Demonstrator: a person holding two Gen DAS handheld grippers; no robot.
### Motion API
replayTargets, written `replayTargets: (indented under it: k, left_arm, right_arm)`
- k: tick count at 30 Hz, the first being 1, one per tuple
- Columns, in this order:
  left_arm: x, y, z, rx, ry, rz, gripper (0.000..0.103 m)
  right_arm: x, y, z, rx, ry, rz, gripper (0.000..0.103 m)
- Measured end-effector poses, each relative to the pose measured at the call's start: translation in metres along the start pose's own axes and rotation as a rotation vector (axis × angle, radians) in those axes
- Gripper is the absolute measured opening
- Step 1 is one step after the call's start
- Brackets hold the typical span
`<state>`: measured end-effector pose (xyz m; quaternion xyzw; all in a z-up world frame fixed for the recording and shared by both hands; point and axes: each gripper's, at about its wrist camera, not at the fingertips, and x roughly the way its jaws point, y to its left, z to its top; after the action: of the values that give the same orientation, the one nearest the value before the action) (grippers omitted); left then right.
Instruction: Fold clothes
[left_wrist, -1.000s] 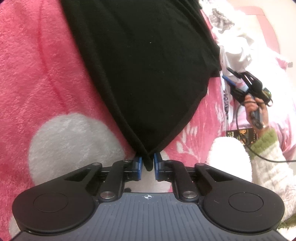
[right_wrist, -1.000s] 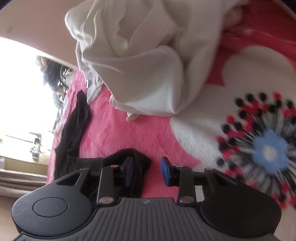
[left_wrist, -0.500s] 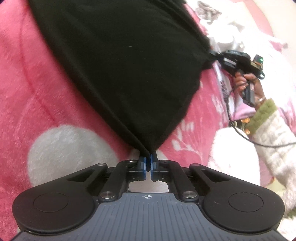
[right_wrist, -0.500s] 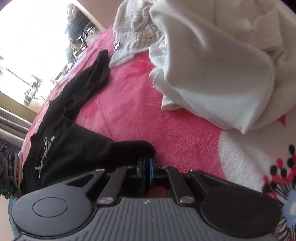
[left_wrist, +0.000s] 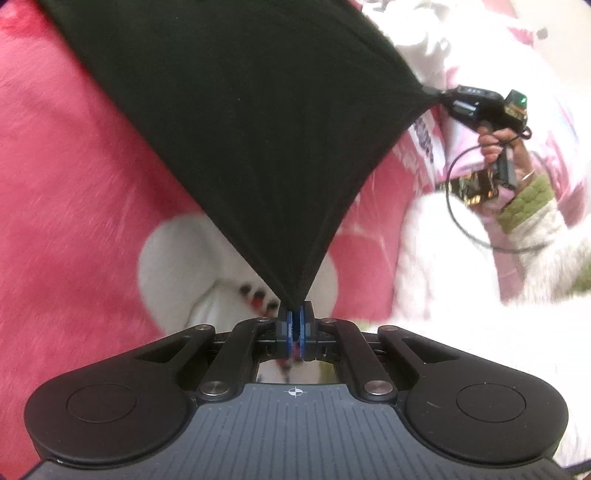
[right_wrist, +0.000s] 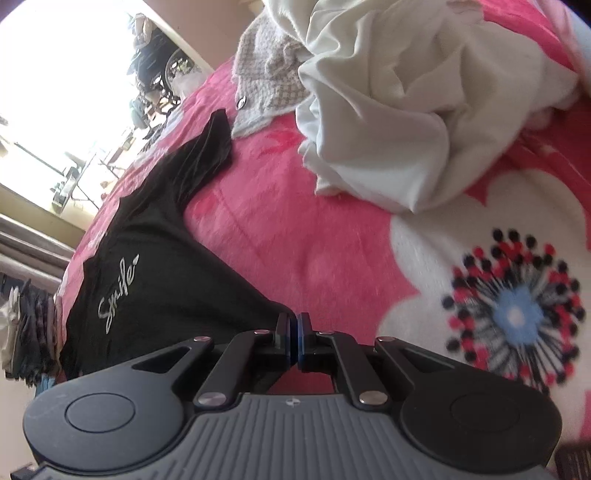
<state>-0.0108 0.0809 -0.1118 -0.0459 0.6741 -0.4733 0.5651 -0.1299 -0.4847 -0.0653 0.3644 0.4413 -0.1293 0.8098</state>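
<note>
A black T-shirt (left_wrist: 258, 122) with silver "Smile" lettering hangs stretched above a pink flowered blanket (left_wrist: 66, 177). My left gripper (left_wrist: 294, 314) is shut on one bottom corner of the shirt, and the cloth runs up taut from its blue pads. My right gripper (right_wrist: 294, 321) is shut on the other corner, where the black T-shirt (right_wrist: 155, 266) pulls away to the left. In the left wrist view the right gripper (left_wrist: 448, 99) shows at the upper right, a hand holding it, with the shirt's hem pinched in its tip.
A crumpled white garment (right_wrist: 399, 110) and a grey knitted piece (right_wrist: 269, 77) lie on the pink blanket (right_wrist: 314, 240) beyond the shirt. A bright window (right_wrist: 55, 74) is at the far left. A fuzzy white sleeve with a green cuff (left_wrist: 528, 210) shows at the right.
Both grippers closed on the shirt's corners and rose, lifting the hem off the blanket and pulling it taut between them. The right gripper rolled as it came up.
</note>
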Motion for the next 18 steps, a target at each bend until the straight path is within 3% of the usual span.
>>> replayTargets:
  k: [8,18]
  left_arm:
    - [0.023,0.007,-0.013,0.04,0.108,0.018,0.001]
    - [0.042,0.012,-0.013,0.08,0.157,0.074,0.002]
  right_arm:
    - [-0.003,-0.015,-0.033,0.003,0.083,-0.06,0.003]
    - [0.025,-0.02,-0.043,-0.063,0.153,-0.164,0.005]
